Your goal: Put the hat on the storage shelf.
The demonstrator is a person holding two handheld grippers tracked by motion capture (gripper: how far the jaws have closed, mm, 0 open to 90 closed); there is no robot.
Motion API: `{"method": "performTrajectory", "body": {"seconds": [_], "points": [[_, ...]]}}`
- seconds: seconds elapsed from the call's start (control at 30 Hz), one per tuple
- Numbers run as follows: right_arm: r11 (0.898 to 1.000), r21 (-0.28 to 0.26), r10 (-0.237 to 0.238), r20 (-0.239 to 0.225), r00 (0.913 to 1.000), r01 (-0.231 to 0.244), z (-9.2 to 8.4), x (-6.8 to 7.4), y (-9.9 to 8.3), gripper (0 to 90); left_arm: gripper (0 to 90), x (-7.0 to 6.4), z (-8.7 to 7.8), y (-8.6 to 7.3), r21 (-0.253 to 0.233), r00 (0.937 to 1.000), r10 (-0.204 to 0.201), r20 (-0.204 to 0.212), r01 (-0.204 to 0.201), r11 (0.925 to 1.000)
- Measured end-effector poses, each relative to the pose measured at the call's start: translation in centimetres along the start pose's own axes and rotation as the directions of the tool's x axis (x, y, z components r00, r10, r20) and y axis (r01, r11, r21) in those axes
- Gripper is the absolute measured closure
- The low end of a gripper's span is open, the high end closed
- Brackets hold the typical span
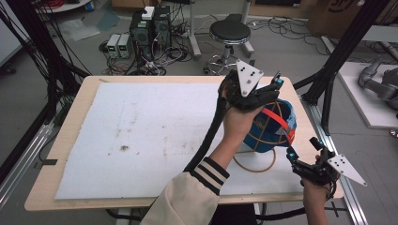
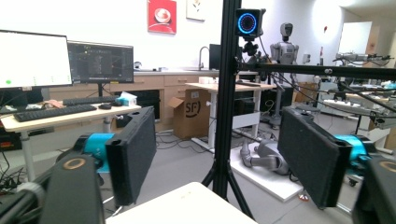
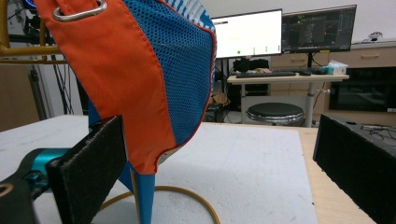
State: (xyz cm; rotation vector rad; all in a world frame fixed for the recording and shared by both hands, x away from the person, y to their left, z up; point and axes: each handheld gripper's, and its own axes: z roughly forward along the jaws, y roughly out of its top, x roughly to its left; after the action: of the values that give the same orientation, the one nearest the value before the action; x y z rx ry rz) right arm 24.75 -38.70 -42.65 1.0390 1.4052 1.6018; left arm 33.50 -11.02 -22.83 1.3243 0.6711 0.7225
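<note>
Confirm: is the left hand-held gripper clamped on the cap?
No, the left hand-held gripper has its jaws apart with nothing between them.

A: Cap (image 1: 274, 129): near half hidden behind the left hand (image 1: 239, 119) in the high view; top cut off in the right gripper view.

B: Wire stand (image 1: 256, 161): base ring partly under cap. Right hand (image 1: 315, 194): wrist cut by bottom edge.

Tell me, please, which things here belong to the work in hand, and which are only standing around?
In the job:
- blue and orange cap
- gold wire stand under the cap
- left gripper, jaws open, above the cap
- right gripper, open beside the cap

Just standing about:
- black stool
- monitors
- cardboard box
- tripod
</note>
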Motion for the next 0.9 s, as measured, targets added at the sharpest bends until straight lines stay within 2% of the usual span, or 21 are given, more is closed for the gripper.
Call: {"method": "performTrajectory", "body": {"seconds": [0.3, 0.43, 0.63, 0.73, 0.9], "points": [[1.0, -0.01, -0.01, -0.001, 0.9999, 0.01, -0.2, -0.1, 0.1, 2.7, 25.3, 1.3, -0.6, 0.1, 0.011, 1.0, -0.002, -0.007, 0.003, 0.9999], [1.0, -0.013, -0.013, 0.001, 0.9999, 0.013, -0.3, -0.1, 0.2, 2.7, 22.2, 2.0, -1.1, 0.3, 0.011, 0.9996, 0.0, -0.028, 0.0, 0.9999], [1.0, -0.011, -0.014, -0.003, 0.9999, 0.014, -0.3, 0.1, 0.2, 2.7, 18.5, 3.5, -2.6, 0.6, 0.007, 0.9984, -0.002, -0.057, 0.002, 1.0], [1.0, -0.007, -0.01, 0.002, 1.0, 0.01, -0.5, 0.1, 0.2, 2.7, 17.7, 4.3, -3.4, 0.6, 0.014, 0.9968, 0.027, -0.076, -0.026, 0.9996], [1.0, -0.012, -0.019, 0.0, 0.9998, 0.019, -0.5, 0.1, 0.3, 2.7, 17.2, 5.9, -4.9, 0.9, 0.027, 0.9931, 0.035, -0.112, -0.033, 0.9991]]}}
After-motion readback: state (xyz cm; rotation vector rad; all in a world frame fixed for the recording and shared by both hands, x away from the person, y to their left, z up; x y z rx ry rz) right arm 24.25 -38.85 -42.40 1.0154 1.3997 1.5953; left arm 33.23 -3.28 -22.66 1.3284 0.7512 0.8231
